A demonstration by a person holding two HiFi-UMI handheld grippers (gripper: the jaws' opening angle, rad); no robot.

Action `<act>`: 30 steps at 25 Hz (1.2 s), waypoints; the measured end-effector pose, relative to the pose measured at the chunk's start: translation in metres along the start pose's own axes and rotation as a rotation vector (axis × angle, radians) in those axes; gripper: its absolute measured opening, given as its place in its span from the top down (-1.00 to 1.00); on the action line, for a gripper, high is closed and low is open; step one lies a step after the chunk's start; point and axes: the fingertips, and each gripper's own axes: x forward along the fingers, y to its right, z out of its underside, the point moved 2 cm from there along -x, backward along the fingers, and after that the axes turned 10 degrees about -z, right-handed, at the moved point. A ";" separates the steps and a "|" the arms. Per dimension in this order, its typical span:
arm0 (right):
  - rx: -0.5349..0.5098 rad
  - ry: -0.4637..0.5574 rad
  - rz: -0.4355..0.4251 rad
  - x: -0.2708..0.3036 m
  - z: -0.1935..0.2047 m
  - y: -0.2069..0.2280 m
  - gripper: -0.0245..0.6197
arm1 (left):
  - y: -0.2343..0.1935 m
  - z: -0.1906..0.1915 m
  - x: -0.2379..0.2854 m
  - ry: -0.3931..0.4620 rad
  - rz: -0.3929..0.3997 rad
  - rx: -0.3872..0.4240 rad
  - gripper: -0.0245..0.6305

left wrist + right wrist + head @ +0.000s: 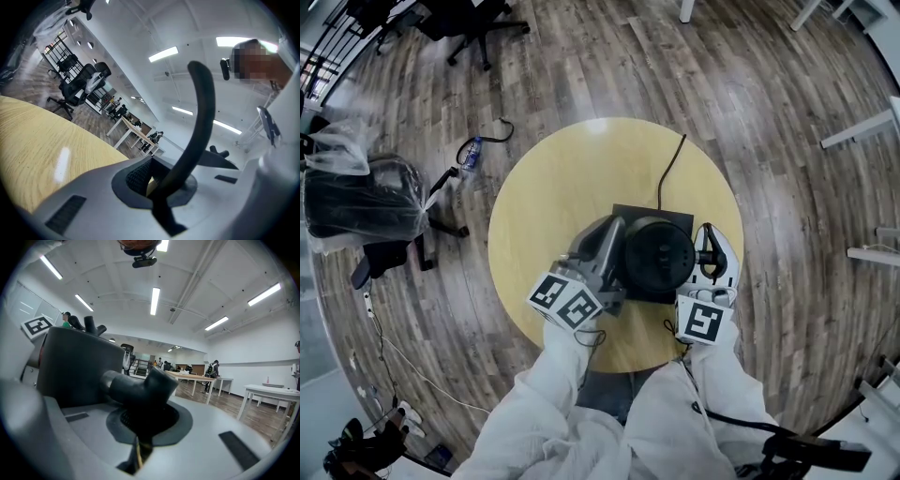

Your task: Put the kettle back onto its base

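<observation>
The black kettle (pixel 658 255) is seen from above on the round yellow table (pixel 553 187), over its dark square base (pixel 673 217); whether it touches the base cannot be told. My left gripper (pixel 617 246) reaches its left side. In the left gripper view the left gripper (pixel 152 187) is shut on a thin curved black bar (pixel 204 108) of the kettle. My right gripper (pixel 705 253) is at the kettle's right side. There the right gripper (pixel 138 437) is shut on the stubby black handle (pixel 140 390), with the kettle body (pixel 70 366) to the left.
The base's black cord (pixel 667 167) runs across the table to its far edge. A plastic-covered office chair (pixel 366 202) and a bottle (pixel 471 155) are on the wood floor at left. White desk legs (pixel 862 131) stand at right.
</observation>
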 end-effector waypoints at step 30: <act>0.035 -0.098 0.018 -0.053 0.006 -0.007 0.48 | -0.020 0.003 -0.074 0.107 -0.229 -0.112 0.32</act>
